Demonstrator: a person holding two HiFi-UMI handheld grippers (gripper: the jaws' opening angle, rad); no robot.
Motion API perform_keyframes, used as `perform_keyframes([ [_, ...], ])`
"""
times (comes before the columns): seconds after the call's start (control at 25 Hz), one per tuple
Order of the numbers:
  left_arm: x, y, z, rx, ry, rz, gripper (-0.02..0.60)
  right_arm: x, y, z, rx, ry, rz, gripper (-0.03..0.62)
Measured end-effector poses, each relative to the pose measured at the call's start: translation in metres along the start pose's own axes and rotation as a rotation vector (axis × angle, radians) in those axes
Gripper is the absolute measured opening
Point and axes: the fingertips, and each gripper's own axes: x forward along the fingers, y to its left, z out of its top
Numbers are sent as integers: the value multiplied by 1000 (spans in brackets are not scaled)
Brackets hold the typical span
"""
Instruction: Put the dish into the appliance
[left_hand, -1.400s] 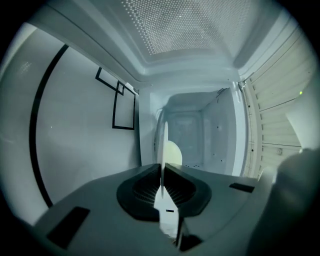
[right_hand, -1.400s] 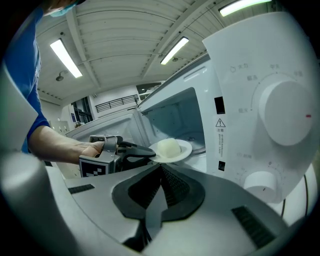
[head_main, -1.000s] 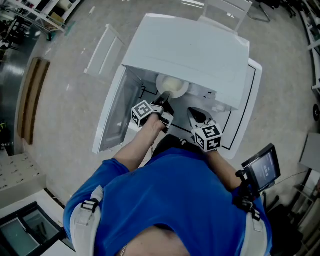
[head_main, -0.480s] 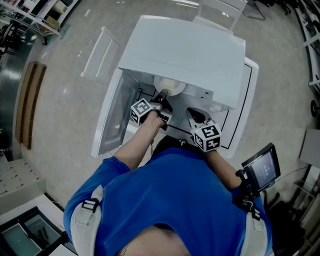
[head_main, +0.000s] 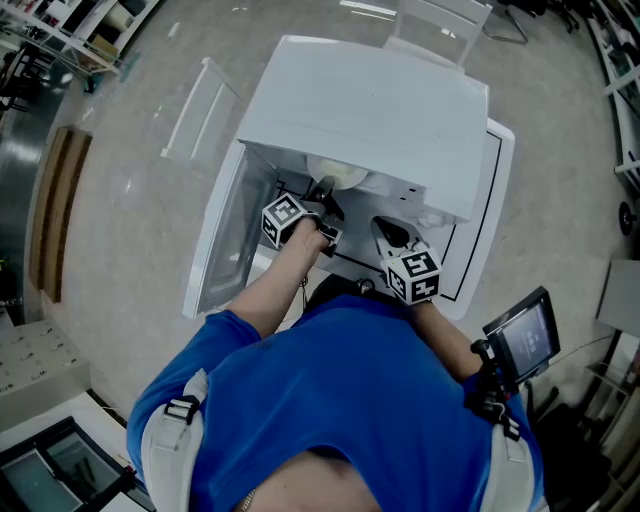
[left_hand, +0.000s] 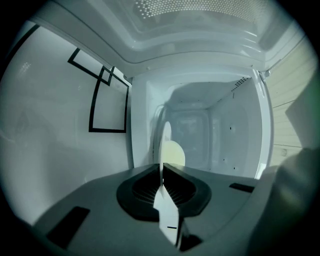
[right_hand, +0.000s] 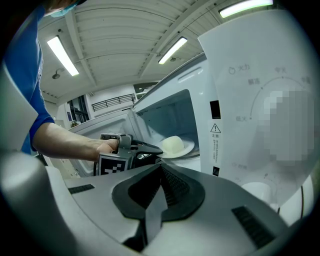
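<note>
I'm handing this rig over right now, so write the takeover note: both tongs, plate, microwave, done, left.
Left tongs: shut on the rim of the white plate, which carries a pale domed food.
Right tongs: shut, empty, in front of the control panel.
Microwave: door open; plate at the cavity mouth.
Done: plate gripped, brought in.
Left: set it down, release, withdraw. Whether it touches the cavity floor cannot be told.

Glossy pale dish (right_hand: 176, 146), smooth white painted-metal appliance (head_main: 370, 100) shell
</note>
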Motion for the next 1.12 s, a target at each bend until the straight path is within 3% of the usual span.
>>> perform_keyframes([
  [0.48, 0, -4, 1, 102, 9, -33, 21, 0, 0, 3, -11, -7, 2, 2],
  [0.8, -1, -12, -1, 205, 31, -74, 102, -1, 3, 2, -17, -7, 8, 2],
  [0.96, -7, -8, -3, 316, 51, -56, 120, -1, 4, 2, -21, -9, 9, 2],
  [1.12, -14, -5, -3, 509, 75, -20, 120, -1, 3, 2, -25, -9, 13, 2],
])
